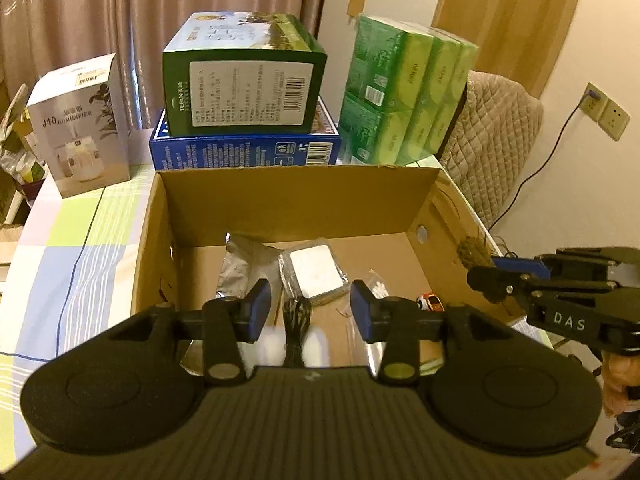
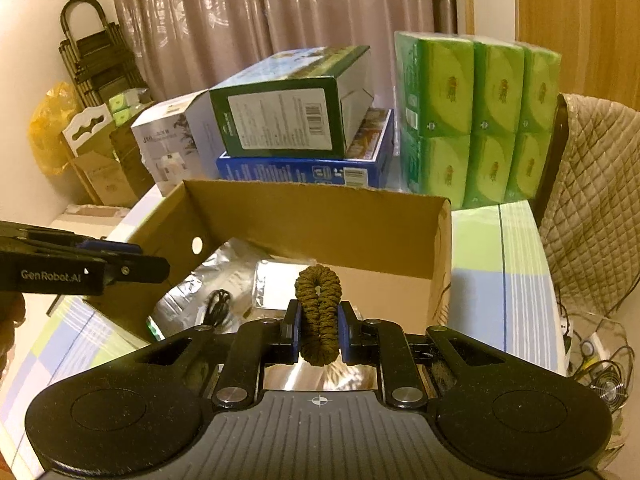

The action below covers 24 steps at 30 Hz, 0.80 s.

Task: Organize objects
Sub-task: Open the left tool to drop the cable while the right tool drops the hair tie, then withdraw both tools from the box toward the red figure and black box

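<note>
An open cardboard box (image 1: 296, 200) (image 2: 320, 220) stands on the checked tablecloth. Inside lie a silver foil pouch (image 1: 236, 268), a wrapped silver square packet (image 1: 316, 276), a black coiled cable (image 1: 297, 320) and a small orange toy car (image 1: 430, 302). My left gripper (image 1: 307, 312) is open and empty over the box's near side. My right gripper (image 2: 319, 332) is shut on an olive-brown braided cord loop (image 2: 318, 312), held above the box's near right part. In the left wrist view the right gripper (image 1: 486, 276) holds the loop (image 1: 474, 252) over the box's right wall.
Behind the box stand a green carton (image 1: 244, 80) on a flat blue box (image 1: 244, 148), a white humidifier box (image 1: 80, 124) and a green tissue pack (image 1: 408, 92). A quilted chair (image 1: 492, 148) is at the right. Cables and a small fan (image 2: 604, 384) lie beyond the table's right edge.
</note>
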{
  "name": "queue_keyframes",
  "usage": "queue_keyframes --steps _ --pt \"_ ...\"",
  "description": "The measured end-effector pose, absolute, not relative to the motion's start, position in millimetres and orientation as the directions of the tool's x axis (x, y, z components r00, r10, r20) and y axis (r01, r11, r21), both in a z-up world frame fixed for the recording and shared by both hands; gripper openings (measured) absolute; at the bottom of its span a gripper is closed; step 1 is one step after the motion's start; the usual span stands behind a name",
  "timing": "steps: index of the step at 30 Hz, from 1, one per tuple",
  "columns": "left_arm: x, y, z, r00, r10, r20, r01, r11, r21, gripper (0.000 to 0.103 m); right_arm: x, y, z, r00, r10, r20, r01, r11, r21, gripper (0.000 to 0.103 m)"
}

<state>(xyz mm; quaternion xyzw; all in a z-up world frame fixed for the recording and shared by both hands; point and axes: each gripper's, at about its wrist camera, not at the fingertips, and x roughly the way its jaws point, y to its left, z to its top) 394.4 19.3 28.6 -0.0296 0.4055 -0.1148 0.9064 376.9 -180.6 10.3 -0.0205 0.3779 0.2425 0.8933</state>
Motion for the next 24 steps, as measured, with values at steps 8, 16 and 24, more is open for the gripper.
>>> queue_keyframes --steps 8,16,24 --pt "390 26 23 0.65 -0.232 -0.724 0.165 0.973 -0.164 0.042 378 -184 4 0.586 0.421 -0.692 -0.445 0.881 0.16 0.015" --pt "384 24 20 0.648 -0.23 -0.726 0.163 0.973 -0.163 0.051 381 -186 7 0.578 0.476 -0.663 -0.447 0.864 0.231 0.052" --pt "367 25 25 0.66 -0.233 -0.714 0.164 0.973 -0.165 0.061 370 -200 15 0.621 0.473 -0.625 -0.404 0.876 0.262 0.062"
